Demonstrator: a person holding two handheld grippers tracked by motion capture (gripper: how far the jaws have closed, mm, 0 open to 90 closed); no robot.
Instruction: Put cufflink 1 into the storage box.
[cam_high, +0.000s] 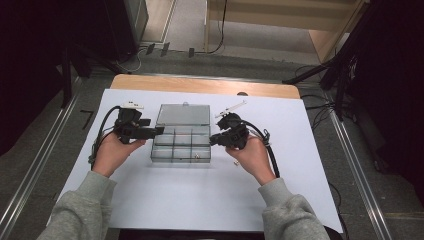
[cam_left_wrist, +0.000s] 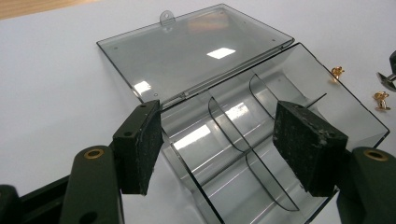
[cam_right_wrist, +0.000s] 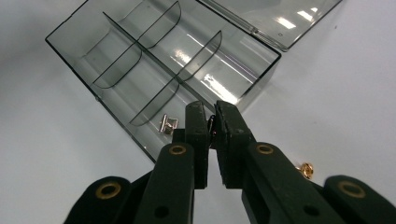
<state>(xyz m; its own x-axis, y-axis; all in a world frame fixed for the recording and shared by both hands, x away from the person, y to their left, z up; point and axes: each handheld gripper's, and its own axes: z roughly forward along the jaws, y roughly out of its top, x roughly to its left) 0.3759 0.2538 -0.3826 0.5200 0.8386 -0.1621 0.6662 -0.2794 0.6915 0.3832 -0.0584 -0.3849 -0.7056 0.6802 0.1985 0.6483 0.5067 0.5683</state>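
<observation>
An open clear plastic compartment box (cam_high: 180, 142) lies mid-table, its lid (cam_high: 184, 114) folded flat behind it. My left gripper (cam_high: 159, 131) comes in from the left. In the left gripper view it (cam_left_wrist: 219, 112) stands open over the box (cam_left_wrist: 261, 116)'s back left corner, one pad outside the wall and one above a compartment. My right gripper (cam_high: 214, 139) sits at the box's right end. In the right gripper view it (cam_right_wrist: 214, 109) is nearly closed on a small thin metal piece, too hidden to name, just off the box (cam_right_wrist: 154, 56)'s corner near a silver latch (cam_right_wrist: 168, 124).
Small gold parts lie on the white sheet (cam_high: 200, 200) right of the box: two (cam_left_wrist: 337, 71) (cam_left_wrist: 381, 99) in the left gripper view, one (cam_right_wrist: 306, 170) in the right gripper view. A wooden table edge (cam_high: 200, 85) runs behind. Cables trail from both grippers.
</observation>
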